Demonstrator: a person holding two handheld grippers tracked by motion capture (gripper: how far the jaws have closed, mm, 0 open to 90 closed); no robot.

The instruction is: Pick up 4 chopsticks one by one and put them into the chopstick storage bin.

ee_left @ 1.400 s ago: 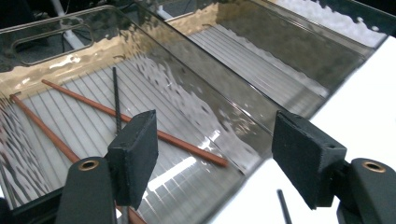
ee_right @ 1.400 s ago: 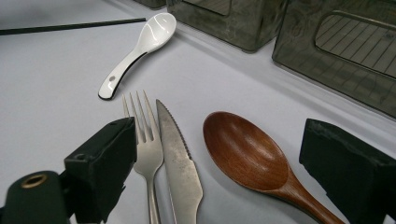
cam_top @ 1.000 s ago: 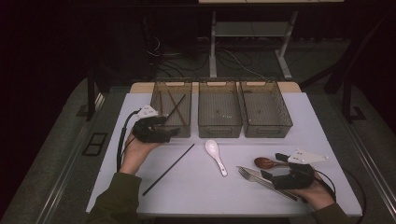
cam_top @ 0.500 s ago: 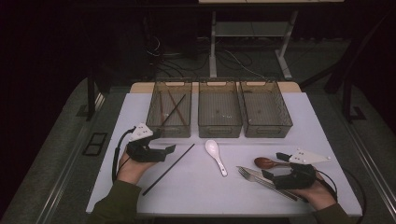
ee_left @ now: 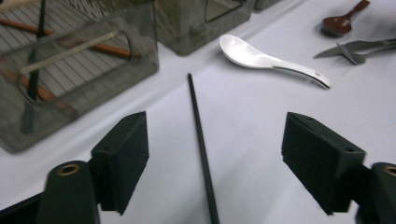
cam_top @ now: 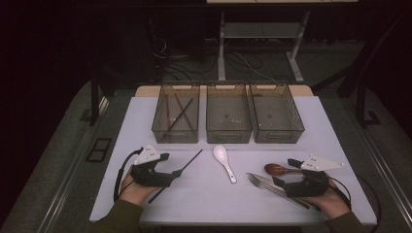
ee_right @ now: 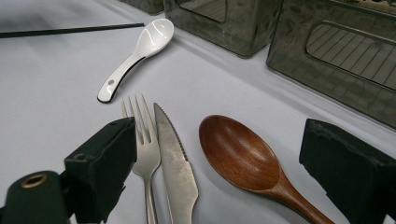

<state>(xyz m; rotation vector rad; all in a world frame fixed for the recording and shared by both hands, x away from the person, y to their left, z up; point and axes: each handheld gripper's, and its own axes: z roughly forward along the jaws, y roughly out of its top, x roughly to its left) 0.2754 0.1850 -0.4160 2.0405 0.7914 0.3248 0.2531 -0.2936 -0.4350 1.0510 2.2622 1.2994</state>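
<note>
my left gripper is open, jaws just narrowing, astride the black chopstick lying near the table's front left corner. my right gripper rests open over the fork, knife and wooden spoon.

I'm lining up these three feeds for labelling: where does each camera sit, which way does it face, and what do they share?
High view: above the person's side of the white table, looking forward and down; both forearms, left tongs, right tongs.
Left gripper view: rides the left tongs, open astride the thin black chopstick.
Right gripper view: rides the right tongs, open over the brown wooden spoon.
All three share the white ceramic spoon.
</note>
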